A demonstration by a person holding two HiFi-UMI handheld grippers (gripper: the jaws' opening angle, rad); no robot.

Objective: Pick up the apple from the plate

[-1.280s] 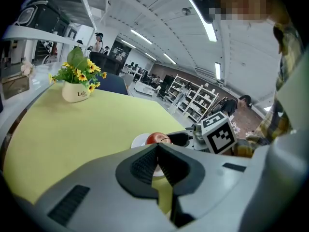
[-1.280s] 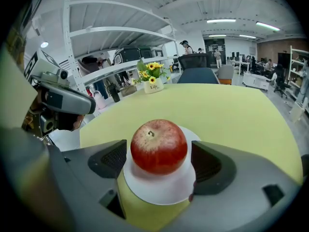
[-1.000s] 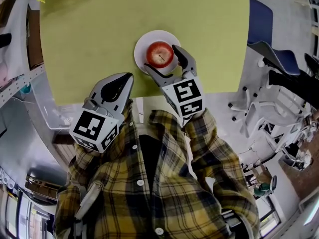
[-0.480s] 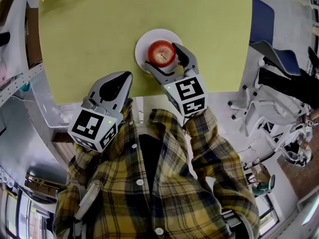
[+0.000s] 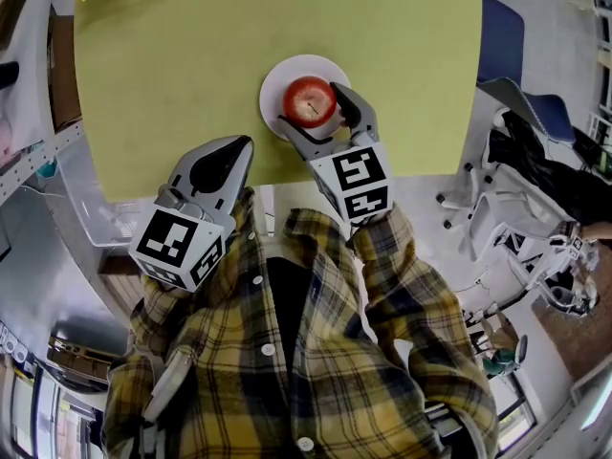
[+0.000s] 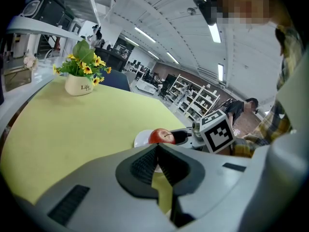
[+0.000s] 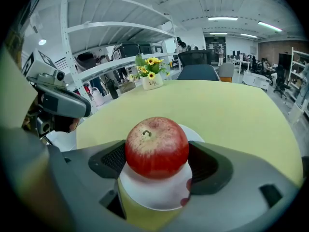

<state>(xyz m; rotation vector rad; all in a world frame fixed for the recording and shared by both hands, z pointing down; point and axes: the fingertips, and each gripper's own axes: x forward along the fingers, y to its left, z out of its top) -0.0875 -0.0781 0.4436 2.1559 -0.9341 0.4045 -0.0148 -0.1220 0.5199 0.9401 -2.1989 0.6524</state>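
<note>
A red apple point(image 5: 309, 101) sits on a small white plate point(image 5: 287, 73) near the front edge of the green table point(image 5: 172, 75). My right gripper point(image 5: 313, 109) reaches over the plate's near rim, and both dark pads press the sides of the apple point(image 7: 157, 146), which still rests on the plate point(image 7: 154, 195). The left gripper point(image 5: 241, 147) hangs shut and empty at the table's near edge, left of the plate. In the left gripper view its pads point(image 6: 145, 166) meet, with the apple point(image 6: 161, 136) and the right gripper's marker cube point(image 6: 216, 132) beyond.
A cream pot of yellow flowers point(image 6: 79, 83) stands at the table's far side. Metal shelving point(image 5: 38, 161) runs along the left. A blue chair point(image 5: 502, 46) and white office chairs point(image 5: 497, 228) stand to the right. The person's plaid shirt point(image 5: 287, 352) fills the foreground.
The right gripper's jaws have drawn in around the apple until the pads touch it. The left gripper has hardly moved.
</note>
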